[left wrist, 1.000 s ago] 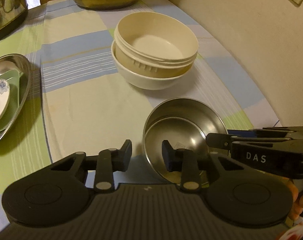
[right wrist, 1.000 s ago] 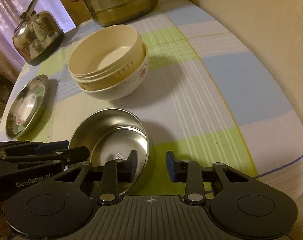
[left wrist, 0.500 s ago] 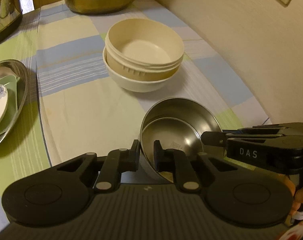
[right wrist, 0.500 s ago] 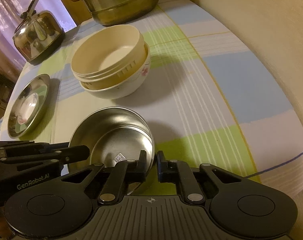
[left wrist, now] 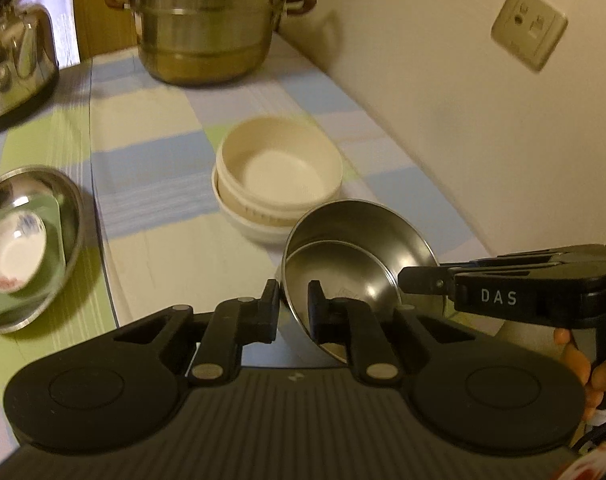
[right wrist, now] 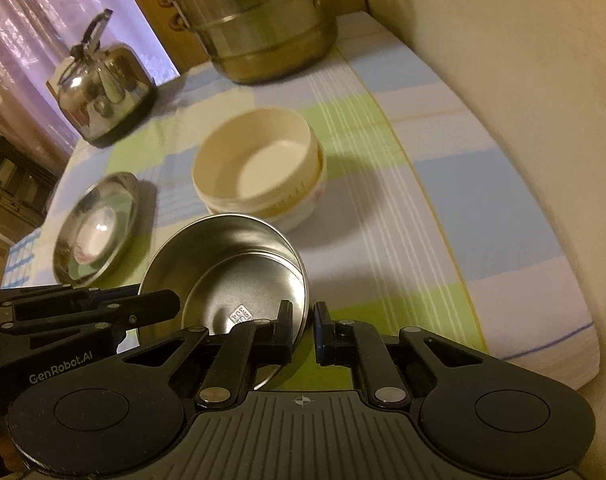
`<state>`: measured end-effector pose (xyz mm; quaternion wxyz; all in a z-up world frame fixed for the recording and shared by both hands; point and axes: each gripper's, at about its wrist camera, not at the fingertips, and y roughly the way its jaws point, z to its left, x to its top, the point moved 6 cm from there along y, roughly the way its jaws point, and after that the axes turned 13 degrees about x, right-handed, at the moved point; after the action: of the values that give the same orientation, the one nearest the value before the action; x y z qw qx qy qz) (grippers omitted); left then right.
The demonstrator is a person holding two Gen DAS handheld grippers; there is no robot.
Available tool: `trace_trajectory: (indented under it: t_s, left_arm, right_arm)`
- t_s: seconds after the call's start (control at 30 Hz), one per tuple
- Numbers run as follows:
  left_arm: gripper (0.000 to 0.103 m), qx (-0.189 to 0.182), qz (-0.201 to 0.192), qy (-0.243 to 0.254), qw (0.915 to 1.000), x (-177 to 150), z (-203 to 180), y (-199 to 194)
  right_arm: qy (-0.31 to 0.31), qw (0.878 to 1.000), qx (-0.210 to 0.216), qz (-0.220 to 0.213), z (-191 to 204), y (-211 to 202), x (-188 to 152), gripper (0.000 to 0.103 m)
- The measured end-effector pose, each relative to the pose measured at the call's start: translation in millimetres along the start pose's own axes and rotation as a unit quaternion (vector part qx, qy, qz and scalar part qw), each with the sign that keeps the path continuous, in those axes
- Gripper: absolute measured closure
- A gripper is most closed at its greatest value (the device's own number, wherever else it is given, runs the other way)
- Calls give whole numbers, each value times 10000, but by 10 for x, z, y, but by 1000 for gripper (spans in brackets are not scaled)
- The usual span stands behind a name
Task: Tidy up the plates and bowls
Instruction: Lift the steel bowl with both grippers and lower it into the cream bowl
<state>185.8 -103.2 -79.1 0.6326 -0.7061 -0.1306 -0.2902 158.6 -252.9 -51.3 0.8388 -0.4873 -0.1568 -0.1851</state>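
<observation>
While both grippers pinch the rim of the steel bowl (left wrist: 359,264), it hangs tilted above the tablecloth (right wrist: 403,216). The left gripper (left wrist: 293,308) has just squeezed shut on the near rim, one pad inside and one outside. The right gripper (right wrist: 303,320) has just squeezed shut on the rim at the other side the same way. A second steel bowl seems to sit inside the first one.

To do this step well, I think both hands should move together and keep the bowl level, so the inner one does not slide out. Squeeze firmly, because shiny metal is slippery.

A little farther sit the cream bowls (left wrist: 279,184), stacked up, likely the place to go. Off to the side lies a steel plate (left wrist: 69,216) with a small dish. Farthest back stand the kettle (right wrist: 103,88) and the big pot (left wrist: 207,28).
</observation>
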Motion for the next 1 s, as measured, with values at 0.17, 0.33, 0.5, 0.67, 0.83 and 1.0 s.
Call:
trace_trajectory:
  t_s: [0.17, 0.33, 0.5, 0.67, 0.83, 1.0]
  left_arm:
    - [90, 60, -267, -27, 9996, 256, 15, -70]
    - [90, 98, -376, -97, 9992, 476, 44, -14]
    - [90, 129, -433, -150, 9989, 685, 99, 78]
    - [90, 190, -467, -177, 9986, 880, 150, 187]
    - [90, 200, -443, -230, 9986, 1018, 192, 281]
    - [90, 210, -347, -256, 9988, 1059, 215, 384]
  right_arm:
    - [-84, 9998, 70, -181, 62, -57, 266, 93]
    - [-158, 9992, 95, -367, 86, -37, 550, 93]
    - [-162, 9988, 107, -439, 64, 30, 780, 93]
    - [-204, 9988, 94, -445, 39, 126, 978, 93]
    - [-187, 9988, 78, -440, 2, 201, 1120, 93]
    - [-150, 9991, 55, -393, -46, 300, 1199, 93]
